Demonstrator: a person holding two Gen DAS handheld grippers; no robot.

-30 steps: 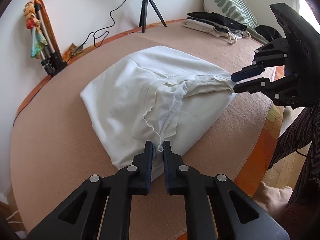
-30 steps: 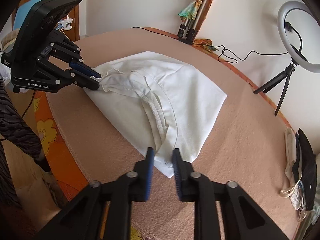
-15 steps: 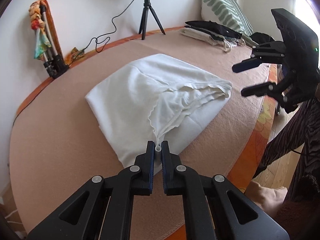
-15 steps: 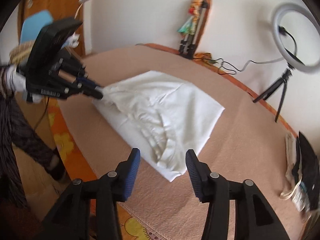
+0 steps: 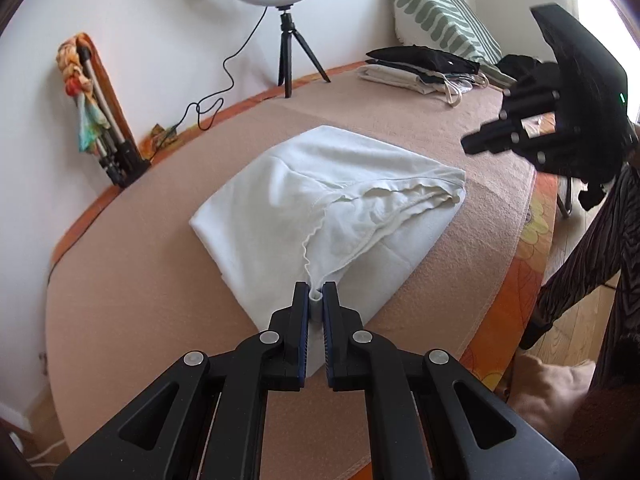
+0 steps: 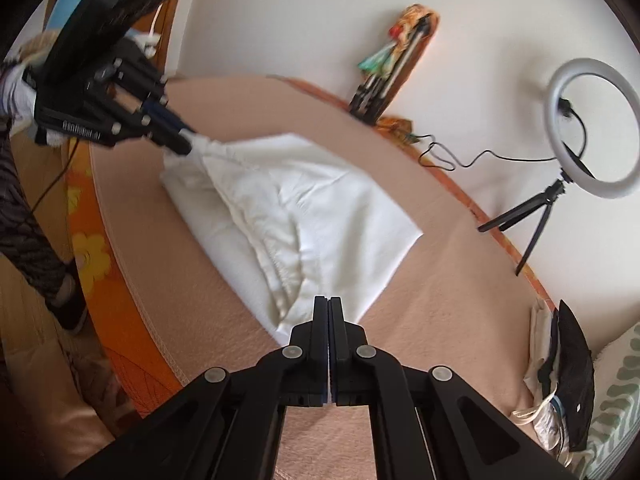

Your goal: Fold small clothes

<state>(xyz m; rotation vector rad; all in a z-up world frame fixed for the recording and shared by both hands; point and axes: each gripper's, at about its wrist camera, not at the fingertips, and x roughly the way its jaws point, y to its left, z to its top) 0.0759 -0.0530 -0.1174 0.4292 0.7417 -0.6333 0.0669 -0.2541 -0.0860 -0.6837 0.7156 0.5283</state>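
Observation:
A white garment (image 5: 320,208) lies folded on the tan bed cover (image 5: 132,280); it also shows in the right wrist view (image 6: 304,216). My left gripper (image 5: 316,300) is shut on the garment's near corner and holds it slightly raised; in the right wrist view it (image 6: 182,142) pinches the garment's far left corner. My right gripper (image 6: 328,312) is shut with nothing between its fingers, above the cover just off the garment's near edge. In the left wrist view it (image 5: 476,146) hangs in the air at the right, away from the garment.
A ring light on a tripod (image 5: 280,8) and a folded tripod with a colourful cloth (image 5: 96,112) stand at the wall. Folded black and cream clothes (image 5: 424,68) and a striped pillow (image 5: 440,16) lie at the far right. The bed's orange edge (image 5: 520,264) is right.
My right gripper let go of the garment's corner, opened wide, drew back and up, and has now shut empty. My left gripper has kept its hold on the other corner.

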